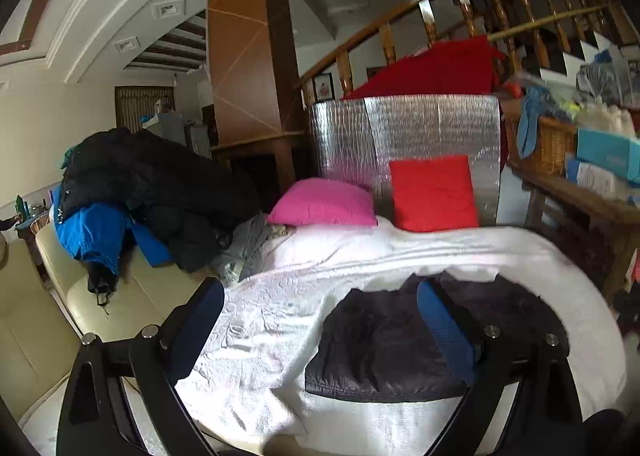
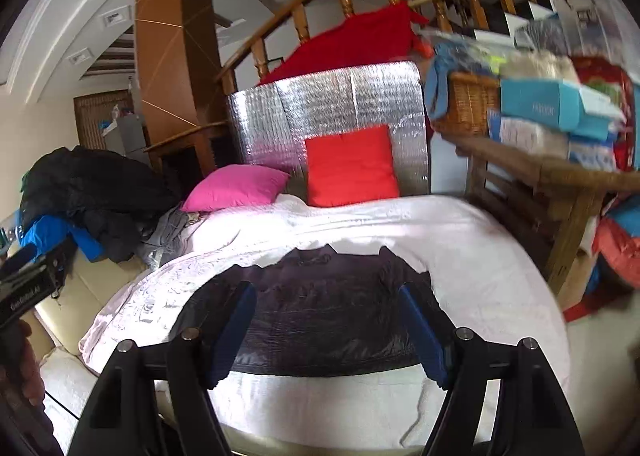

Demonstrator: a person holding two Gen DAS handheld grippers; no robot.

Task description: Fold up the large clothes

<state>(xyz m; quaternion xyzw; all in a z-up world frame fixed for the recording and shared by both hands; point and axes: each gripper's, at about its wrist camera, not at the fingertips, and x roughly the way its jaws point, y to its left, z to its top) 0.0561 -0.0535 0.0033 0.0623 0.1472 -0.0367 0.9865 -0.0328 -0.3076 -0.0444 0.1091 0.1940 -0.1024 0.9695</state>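
Observation:
A dark folded jacket (image 1: 384, 344) lies flat on the white bedspread (image 1: 256, 320); it also shows in the right wrist view (image 2: 320, 308). My left gripper (image 1: 320, 308) is open and empty, held above the jacket's left side. My right gripper (image 2: 326, 316) is open and empty, held above the jacket's near edge. The left gripper's body (image 2: 28, 284) shows at the left edge of the right wrist view.
A heap of black and blue clothes (image 1: 136, 200) sits on the cream sofa (image 1: 80, 296) at the left. A pink cushion (image 1: 324, 204) and a red cushion (image 1: 434, 192) lean at the back against a silver panel (image 1: 404, 136). A wooden shelf with a basket (image 2: 468, 104) and boxes stands at the right.

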